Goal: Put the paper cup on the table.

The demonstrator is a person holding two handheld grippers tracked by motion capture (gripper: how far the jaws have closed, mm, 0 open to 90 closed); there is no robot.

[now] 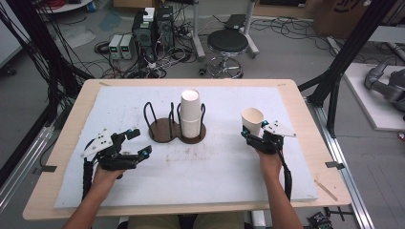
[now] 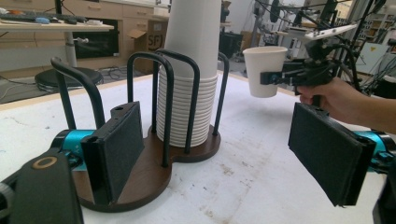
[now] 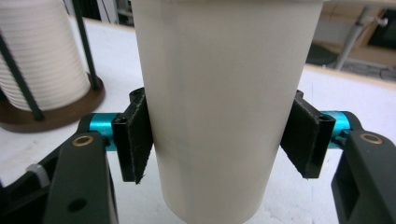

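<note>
One paper cup [image 1: 252, 120] sits clenched in the right gripper [image 1: 252, 135] jaws, near the counter's [image 1: 67, 143] right edge. Left gripper [image 1: 135, 141] jaws released, nothing btwn them, beside the cup stack [image 1: 190, 113].

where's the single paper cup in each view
High view: single paper cup right of centre, clamped in the right hand-held gripper.
Left gripper view: upper right, beside the cup stack.
Right gripper view: centre, close up between the two pads.
Shared landmark: the stack of paper cups in the brown wire-post holder.
</note>
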